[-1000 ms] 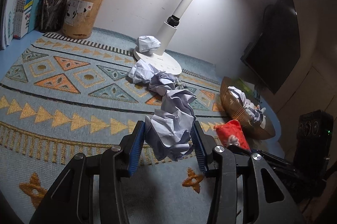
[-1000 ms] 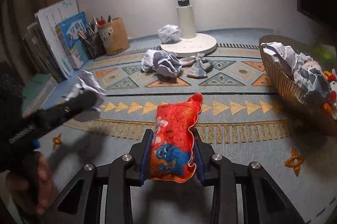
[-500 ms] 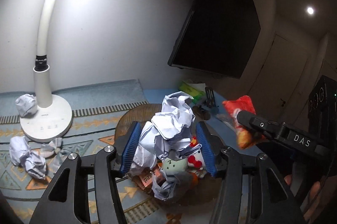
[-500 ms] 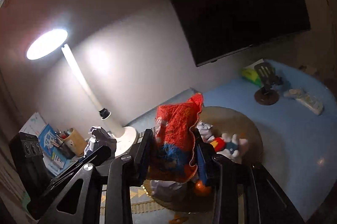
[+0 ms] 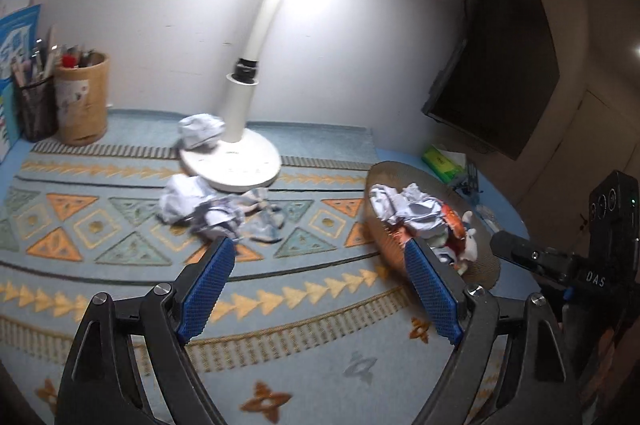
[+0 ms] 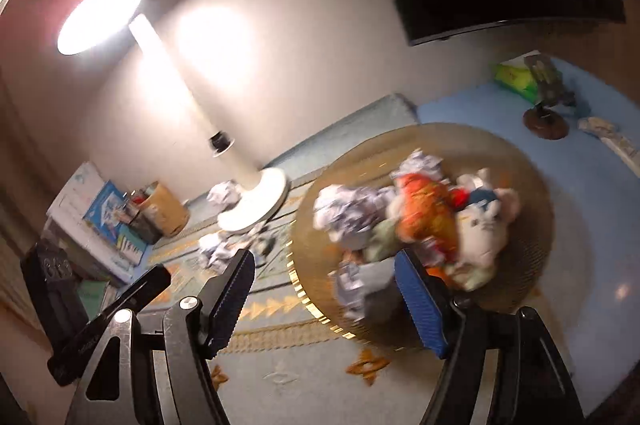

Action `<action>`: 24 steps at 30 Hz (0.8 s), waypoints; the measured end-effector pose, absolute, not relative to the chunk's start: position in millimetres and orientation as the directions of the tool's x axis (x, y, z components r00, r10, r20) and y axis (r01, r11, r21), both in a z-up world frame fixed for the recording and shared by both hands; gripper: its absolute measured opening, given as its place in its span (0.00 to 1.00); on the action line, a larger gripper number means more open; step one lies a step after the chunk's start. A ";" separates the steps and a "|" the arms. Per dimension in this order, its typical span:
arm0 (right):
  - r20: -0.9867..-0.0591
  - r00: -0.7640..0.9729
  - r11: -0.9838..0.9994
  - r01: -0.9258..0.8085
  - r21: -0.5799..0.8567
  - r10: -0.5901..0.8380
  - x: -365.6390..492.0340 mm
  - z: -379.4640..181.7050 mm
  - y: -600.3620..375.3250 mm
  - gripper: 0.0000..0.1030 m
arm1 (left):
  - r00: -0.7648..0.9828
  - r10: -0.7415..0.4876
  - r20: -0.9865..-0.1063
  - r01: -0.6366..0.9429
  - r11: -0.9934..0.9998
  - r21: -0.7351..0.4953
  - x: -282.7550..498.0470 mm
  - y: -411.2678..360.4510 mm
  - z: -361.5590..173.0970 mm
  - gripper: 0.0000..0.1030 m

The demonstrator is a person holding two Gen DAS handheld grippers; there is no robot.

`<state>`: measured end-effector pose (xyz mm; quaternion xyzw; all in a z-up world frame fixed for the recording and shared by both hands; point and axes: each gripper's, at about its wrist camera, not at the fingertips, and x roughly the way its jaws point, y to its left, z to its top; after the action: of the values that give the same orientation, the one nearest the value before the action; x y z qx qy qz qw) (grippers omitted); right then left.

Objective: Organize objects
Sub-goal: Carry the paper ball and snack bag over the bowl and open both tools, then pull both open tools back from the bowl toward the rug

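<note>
Drop step ending: left gripper (image 5: 318, 289) and right gripper (image 6: 322, 299) jaws both opening, nothing between them. Snack bag (image 6: 428, 217) lies in wicker basket (image 6: 532, 249) just ahead. Next: crumpled paper balls (image 5: 200, 205) ahead-left of left gripper, by lamp base (image 5: 230, 165).

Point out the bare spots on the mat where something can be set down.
Free: the near mat in front of both grippers, and the stretch between pen cups and paper balls. Crowded: around the lamp base and inside the basket.
</note>
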<state>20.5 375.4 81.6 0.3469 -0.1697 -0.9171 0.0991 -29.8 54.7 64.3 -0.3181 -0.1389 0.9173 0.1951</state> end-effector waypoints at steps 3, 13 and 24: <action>-0.638 -0.707 -0.950 0.179 0.257 -0.306 27.0 72.0 306.0 0.78 | -0.752 0.353 -0.556 -0.156 -0.916 -0.370 -14.2 9.2 49.9 0.84; -0.634 -0.772 -0.931 0.261 -0.255 -0.043 28.8 -30.6 153.4 0.92 | -0.648 0.510 -0.565 -0.150 -0.813 -0.562 -5.6 -26.5 -31.6 0.84; -0.732 -0.668 -0.985 0.173 0.022 -0.133 -1.9 -37.8 201.4 1.00 | -0.662 0.445 -0.603 -0.096 -0.848 -0.521 -4.2 -27.6 -36.8 0.92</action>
<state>-1.9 201.4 -37.8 0.3985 0.0247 -0.9130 0.0839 -4.2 -27.6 -36.8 -0.3812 -0.2290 0.8825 0.1532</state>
